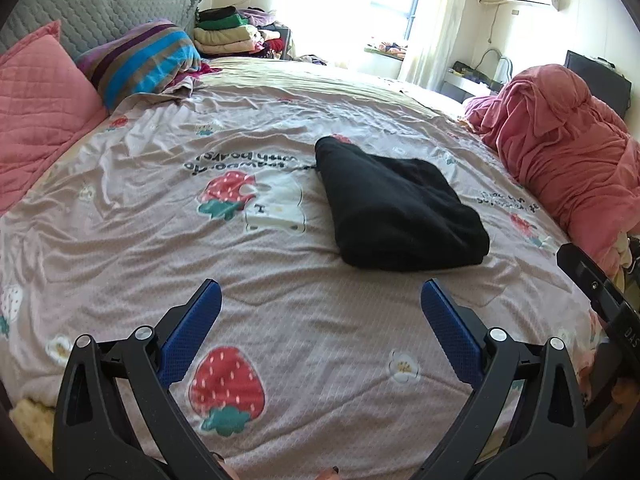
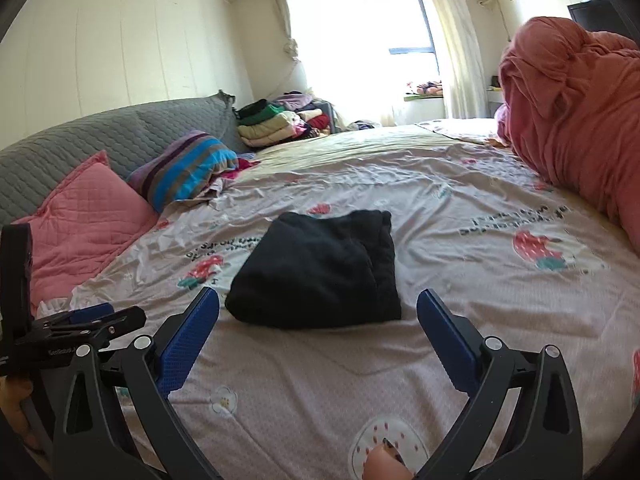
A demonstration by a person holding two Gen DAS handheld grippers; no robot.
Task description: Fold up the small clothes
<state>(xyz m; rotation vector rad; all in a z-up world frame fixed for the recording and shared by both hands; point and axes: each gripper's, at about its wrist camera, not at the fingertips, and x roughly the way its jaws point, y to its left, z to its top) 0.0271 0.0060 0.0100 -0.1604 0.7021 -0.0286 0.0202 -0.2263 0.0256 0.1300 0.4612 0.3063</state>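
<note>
While both tools hover low over the bed, a folded black garment lies flat on the strawberry-print sheet, near the middle. Left hand-held gripper: jaws spread wide, nothing between the blue pads, garment ahead and slightly right, apart from it. Right hand-held gripper: also spread wide and empty, garment just beyond its tips, not touching. Pink pillow and striped pillow sit at the grey headboard. Bunched pink blanket on the opposite side. Stacked clothes beyond the striped pillow
</note>
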